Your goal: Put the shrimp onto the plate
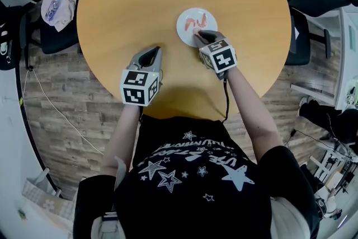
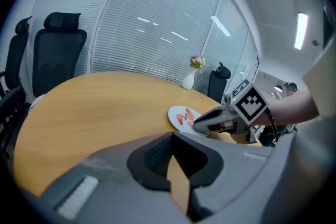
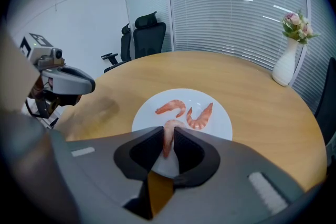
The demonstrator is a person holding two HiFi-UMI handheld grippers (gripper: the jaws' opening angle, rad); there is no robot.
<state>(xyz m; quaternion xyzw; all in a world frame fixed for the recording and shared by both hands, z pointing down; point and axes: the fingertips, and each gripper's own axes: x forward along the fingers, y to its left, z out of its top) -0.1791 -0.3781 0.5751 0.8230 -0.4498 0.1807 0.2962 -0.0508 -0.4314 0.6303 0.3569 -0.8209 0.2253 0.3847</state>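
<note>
A shrimp is pinched in the right gripper over the near rim of the plate, beside two other shrimp; the left gripper is closed, empty.

Plate: plain white, no pattern. Shrimp on plate: pink-orange with paler bands; the one at the plate's near edge is paler pink. Round table under plate: honey-orange wood, faint grain. Right gripper at plate's edge: grey body, black pads. Left gripper, near-left of plate: same grey and black. Marker cubes on both: white with black square markers. Vase beyond plate: white, with pink and white flowers. Office chair beyond plate: black. Blinds: pale grey, horizontal slats. Floor: grey-brown planks. T-shirt: black, white stars.
</note>
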